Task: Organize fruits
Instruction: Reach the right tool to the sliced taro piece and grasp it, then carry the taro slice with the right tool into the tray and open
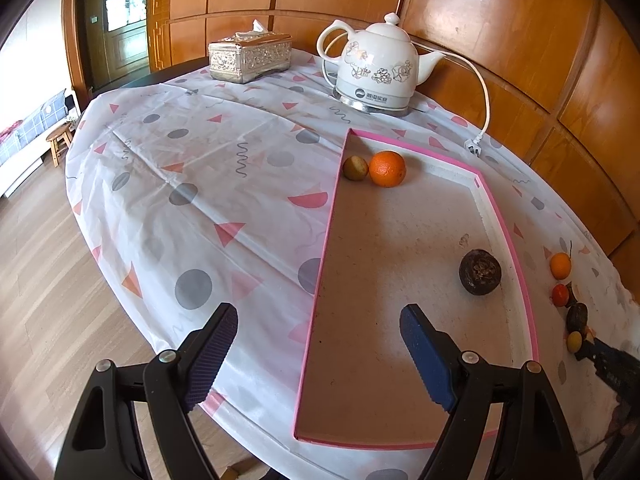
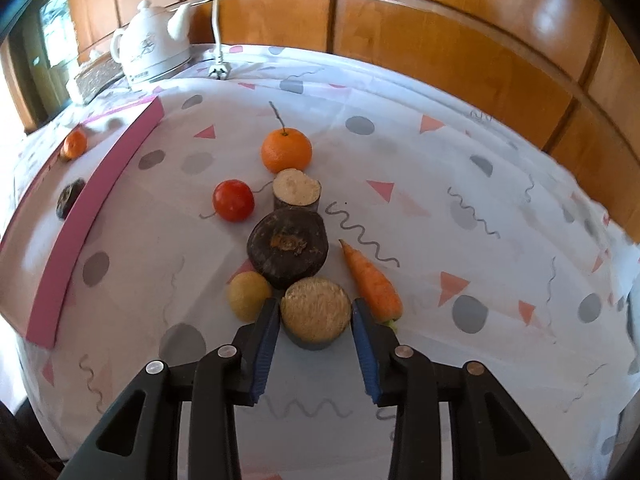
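Your right gripper (image 2: 315, 312) brackets the pale-topped, dark-skinned cut stump (image 2: 315, 316), pads at its flanks, ready for transfer. Your left gripper (image 1: 316, 344) hangs wide and empty above the pink-rimmed shallow tray (image 1: 320, 292), keeping it unobstructed.

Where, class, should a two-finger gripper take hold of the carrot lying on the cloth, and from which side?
Grip the carrot across its thick lower half, coming down from above with the fingers either side of its length. The tapering tip would probably slip out, and its right side lies clear of the cut stalk piece.
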### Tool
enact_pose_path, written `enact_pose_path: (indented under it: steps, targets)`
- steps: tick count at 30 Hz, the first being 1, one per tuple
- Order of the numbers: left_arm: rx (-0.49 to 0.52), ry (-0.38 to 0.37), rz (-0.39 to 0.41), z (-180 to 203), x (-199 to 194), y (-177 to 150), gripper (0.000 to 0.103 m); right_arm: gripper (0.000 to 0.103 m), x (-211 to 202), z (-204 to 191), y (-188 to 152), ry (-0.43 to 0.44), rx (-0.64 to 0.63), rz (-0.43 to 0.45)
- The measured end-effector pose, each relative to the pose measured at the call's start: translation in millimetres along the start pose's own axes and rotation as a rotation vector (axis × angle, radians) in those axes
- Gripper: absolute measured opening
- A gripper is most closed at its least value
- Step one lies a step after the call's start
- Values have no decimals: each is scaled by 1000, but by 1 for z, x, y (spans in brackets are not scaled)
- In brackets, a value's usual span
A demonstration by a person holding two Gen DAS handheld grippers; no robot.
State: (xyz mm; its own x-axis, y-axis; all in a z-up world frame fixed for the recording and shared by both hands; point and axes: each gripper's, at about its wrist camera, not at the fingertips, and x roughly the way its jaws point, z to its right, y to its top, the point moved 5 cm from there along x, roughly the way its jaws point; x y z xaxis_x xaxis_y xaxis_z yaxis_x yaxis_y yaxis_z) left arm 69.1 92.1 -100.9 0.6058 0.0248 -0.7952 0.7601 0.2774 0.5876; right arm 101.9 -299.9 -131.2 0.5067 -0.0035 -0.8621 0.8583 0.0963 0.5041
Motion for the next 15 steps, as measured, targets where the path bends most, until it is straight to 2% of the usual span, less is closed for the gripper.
enact_pose_path:
  steps: [6, 15]
  targets:
    - [-2, 3, 8, -2, -2, 0, 84, 36, 1, -4, -5, -17, 19, 1]
    - [2, -12, 5, 1, -1, -2, 84, 36, -38, -12, -61, 46, 113, -7]
